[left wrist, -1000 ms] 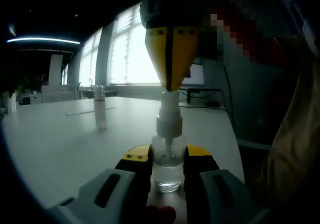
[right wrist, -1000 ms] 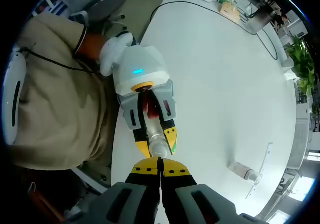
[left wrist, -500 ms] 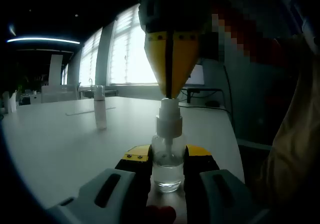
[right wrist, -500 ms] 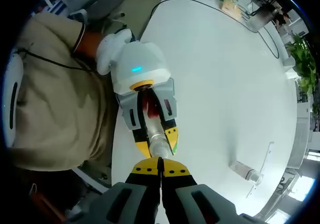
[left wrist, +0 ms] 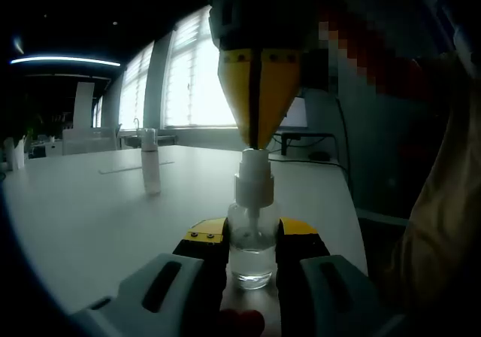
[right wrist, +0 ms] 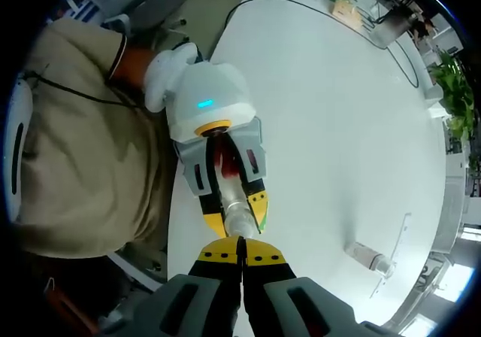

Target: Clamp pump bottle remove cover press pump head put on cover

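- Standing upright near the counter's edge, the clear pump bottle (left wrist: 252, 250) is clamped between the yellow-tipped jaws of the left tool (left wrist: 252, 239), which hold its lower body from both sides.
- A little clear liquid sits in the bottle's bottom; its white pump head (left wrist: 254, 179) rises above the jaws with no cover on it.
- From above, the right tool (left wrist: 258, 138) comes down with its yellow jaws pressed together into a narrow point, the tip touching the top of the pump head.
- In the right gripper view, the same closed jaw tips (right wrist: 240, 256) meet just over the bottle (right wrist: 237, 217), seen end-on, with the left tool's white body and its lit blue mark beyond.
- The white counter (left wrist: 90, 209) stretches away from the bottle; well apart on it stands a second small bottle with a cap (left wrist: 150, 168), next to a thin clear strip lying flat.
- In the right gripper view that second bottle (right wrist: 370, 259) shows far to the side.
- A person in a beige top (right wrist: 83, 141) sits beside the counter, a gloved hand (right wrist: 167, 74) holding the left tool.
- Bright windows (left wrist: 192, 81) line the far wall.
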Motion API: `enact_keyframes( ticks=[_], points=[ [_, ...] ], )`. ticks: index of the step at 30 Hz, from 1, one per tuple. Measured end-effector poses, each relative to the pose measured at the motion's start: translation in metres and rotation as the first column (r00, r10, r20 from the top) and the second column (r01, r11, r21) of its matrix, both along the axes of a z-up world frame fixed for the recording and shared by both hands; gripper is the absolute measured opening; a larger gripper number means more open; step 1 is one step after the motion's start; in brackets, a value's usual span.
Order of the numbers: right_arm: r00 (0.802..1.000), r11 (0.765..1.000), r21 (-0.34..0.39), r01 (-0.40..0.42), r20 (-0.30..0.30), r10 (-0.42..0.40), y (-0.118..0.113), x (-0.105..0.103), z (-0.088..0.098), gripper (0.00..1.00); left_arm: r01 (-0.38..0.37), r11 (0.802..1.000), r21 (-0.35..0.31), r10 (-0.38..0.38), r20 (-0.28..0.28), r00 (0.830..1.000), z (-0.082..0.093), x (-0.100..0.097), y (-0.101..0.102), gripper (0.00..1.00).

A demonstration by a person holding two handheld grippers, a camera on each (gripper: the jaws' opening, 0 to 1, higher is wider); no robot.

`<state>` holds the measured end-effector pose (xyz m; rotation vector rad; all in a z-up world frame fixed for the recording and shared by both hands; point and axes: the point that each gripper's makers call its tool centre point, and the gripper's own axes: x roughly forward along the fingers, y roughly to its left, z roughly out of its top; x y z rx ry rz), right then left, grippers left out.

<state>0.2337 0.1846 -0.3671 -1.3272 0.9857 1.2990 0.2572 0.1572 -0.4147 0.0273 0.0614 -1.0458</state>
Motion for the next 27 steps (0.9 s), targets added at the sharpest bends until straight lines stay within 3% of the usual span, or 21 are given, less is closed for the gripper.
enact_keyframes(
  ticks=[13,27],
  points=[
    [1.000,0.999,0.031,-0.019,-0.002,0.019,0.0004,0.0014,0.0074,0.00,0.001,1.000,-0.001,-0.001,0.000,1.000,-0.0001,0.0005,0.0000,0.15],
    [1.000,1.000,0.013,-0.020,0.005,0.020,0.0004,0.0009,0.0065,0.00,0.000,1.000,-0.001,0.000,0.000,1.000,-0.0003,0.0007,0.0003,0.15]
  ],
)
